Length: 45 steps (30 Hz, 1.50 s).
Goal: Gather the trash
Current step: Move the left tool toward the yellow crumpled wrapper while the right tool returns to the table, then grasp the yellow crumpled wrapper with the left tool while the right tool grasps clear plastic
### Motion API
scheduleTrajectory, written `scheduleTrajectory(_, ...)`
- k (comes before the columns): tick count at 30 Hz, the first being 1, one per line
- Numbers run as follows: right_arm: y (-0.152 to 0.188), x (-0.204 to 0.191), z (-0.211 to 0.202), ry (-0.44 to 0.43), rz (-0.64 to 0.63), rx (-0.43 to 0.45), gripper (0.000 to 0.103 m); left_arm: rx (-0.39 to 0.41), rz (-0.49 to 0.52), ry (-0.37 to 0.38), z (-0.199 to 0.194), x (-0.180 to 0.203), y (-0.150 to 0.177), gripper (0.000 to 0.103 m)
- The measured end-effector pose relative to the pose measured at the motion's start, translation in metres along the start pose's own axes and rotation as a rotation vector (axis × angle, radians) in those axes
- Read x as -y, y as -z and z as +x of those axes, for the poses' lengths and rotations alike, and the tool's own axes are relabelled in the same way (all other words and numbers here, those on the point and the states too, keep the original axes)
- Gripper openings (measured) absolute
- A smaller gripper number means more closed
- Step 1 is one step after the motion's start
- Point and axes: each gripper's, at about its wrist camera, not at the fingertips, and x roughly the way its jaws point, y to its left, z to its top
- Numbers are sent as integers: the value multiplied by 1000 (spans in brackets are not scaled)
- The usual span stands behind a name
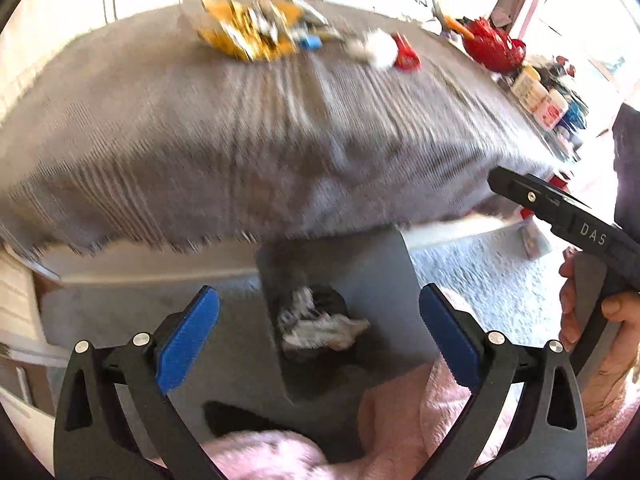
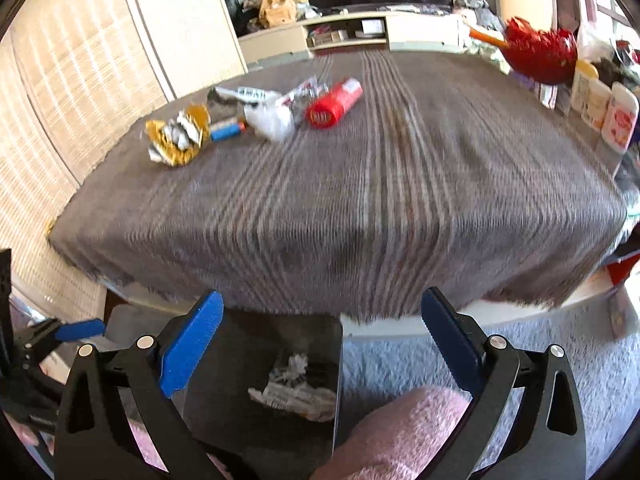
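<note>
Here, both grippers hung above a dark grey bin standing on the pale carpet just in front of the surface's near edge. The left gripper had its blue-padded fingers spread wide with nothing between them; the right gripper was likewise released and empty. Crumpled white paper trash lay inside the bin, visible in both wrist views through the gap between each pair of fingers.

The surface was covered by a grey striped cloth whose fringed hem overhung the near edge, directly above the bin's far rim. The remaining trash sat clustered toward the far left part of the cloth: a crumpled yellow wrapper, a small blue item, white crumpled plastic and a red cylindrical container lying on its side. These pieces lay close together, some touching. The whole middle and near portion of the cloth lay bare between the trash and the near edge.

Along the right edge of the surface stood a red bowl and a row of white jars. Pink fleece fabric occupied the lower foreground beside the bin. A hand gripped the right gripper's handle at the right margin of the left wrist view.
</note>
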Motion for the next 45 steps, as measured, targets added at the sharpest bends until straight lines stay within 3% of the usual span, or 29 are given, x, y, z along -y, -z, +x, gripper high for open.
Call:
scheduleTrajectory(11, -52, -17, 16, -22, -42, 68, 100, 129, -44, -85, -28, -42, -70, 95)
scheduleTrajectory(20, -80, -29, 39, -38, -73, 82, 98, 194, -6, -122, -21, -54, -118, 95)
scheduleTrajectory(28, -94, -38, 65, -62, -102, 64, 84, 167, -13, -104, 10, -60, -147, 82)
scheduleTrajectory(34, -103, -45, 81, -73, -121, 49, 69, 150, -24, -79, 29, -62, -163, 77)
scheduleTrajectory(38, -109, -46, 90, -70, -124, 50, 66, 142, -8, -87, 37, -61, -168, 75)
scheduleTrajectory(41, -112, -47, 96, -77, -128, 48, 59, 130, -11, -80, 44, -63, -171, 69)
scheduleTrajectory(45, -113, -50, 101, -77, -145, 42, 39, 109, -13, -55, 53, -66, -174, 45)
